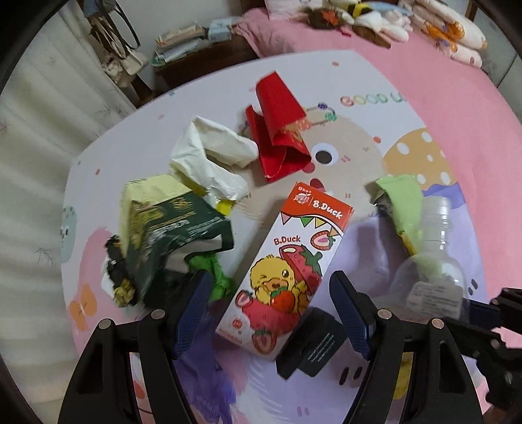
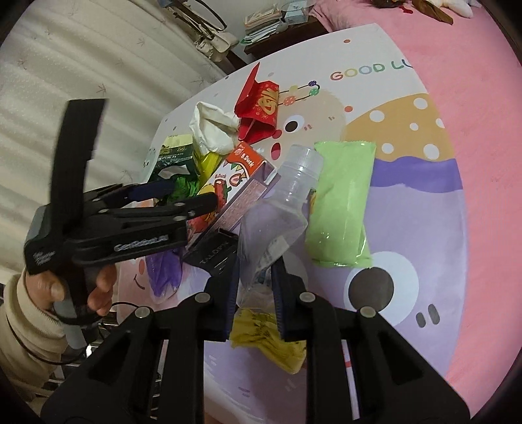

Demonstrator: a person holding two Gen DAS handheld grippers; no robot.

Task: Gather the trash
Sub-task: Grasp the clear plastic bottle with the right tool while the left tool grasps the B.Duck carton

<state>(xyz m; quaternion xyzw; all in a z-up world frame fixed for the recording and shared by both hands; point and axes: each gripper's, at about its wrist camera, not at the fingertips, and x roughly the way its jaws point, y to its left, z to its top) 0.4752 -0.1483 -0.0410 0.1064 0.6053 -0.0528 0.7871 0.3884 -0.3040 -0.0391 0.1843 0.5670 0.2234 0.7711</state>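
Note:
Trash lies scattered on a cartoon mat (image 1: 359, 81). A B.Duck carton (image 1: 287, 261) sits between the fingers of my open left gripper (image 1: 269, 277), which does not grip it. A small black box (image 1: 313, 342) leans on the carton's near end. My right gripper (image 2: 256, 270) is shut on the base of a squashed clear plastic bottle (image 2: 277, 208), also visible in the left wrist view (image 1: 434, 270). Around them lie a red envelope (image 1: 280, 137), a white tissue (image 1: 212, 156), a dark green wrapper (image 1: 163, 234) and a light green packet (image 2: 339, 205).
The mat lies on a pink bed (image 2: 473, 98). A yellow wrapper (image 2: 267, 339) and a purple wrapper (image 2: 166, 270) lie near the mat's front edge. A hand (image 2: 98, 287) holds the left gripper (image 2: 192, 194). Books on a bedside table (image 1: 182, 42) and plush toys (image 1: 359, 16) sit beyond.

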